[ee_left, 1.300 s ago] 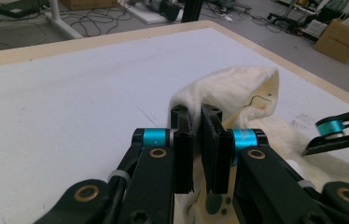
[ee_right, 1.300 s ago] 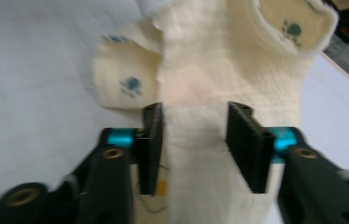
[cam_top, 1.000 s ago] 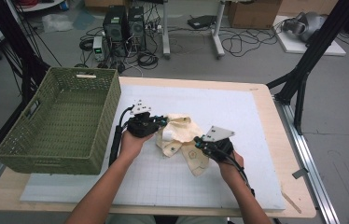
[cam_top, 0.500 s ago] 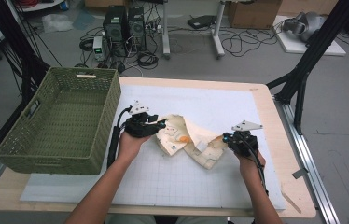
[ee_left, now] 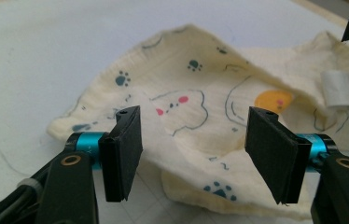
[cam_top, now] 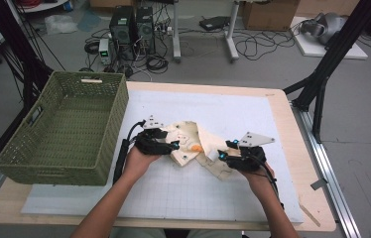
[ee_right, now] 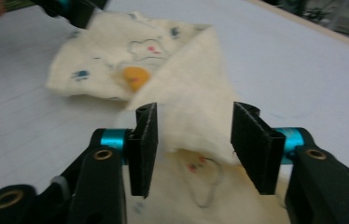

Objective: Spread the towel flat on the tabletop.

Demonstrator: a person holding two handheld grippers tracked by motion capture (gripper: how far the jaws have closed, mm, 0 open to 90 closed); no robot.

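Lying crumpled on the white tabletop (cam_top: 223, 198) in the high view, the cream printed cloth (cam_top: 193, 144) sits between the left tongs (cam_top: 173, 146) and right tongs (cam_top: 221, 156), right of the green basket (cam_top: 59, 134). Along the left gripper view, the left tongs (ee_left: 193, 140) have just been opening; pads spread, cloth beyond them, unpinched. Along the right gripper view, the right tongs (ee_right: 193, 140) have just been opening too, a cloth fold (ee_right: 196, 107) loose between the pads.
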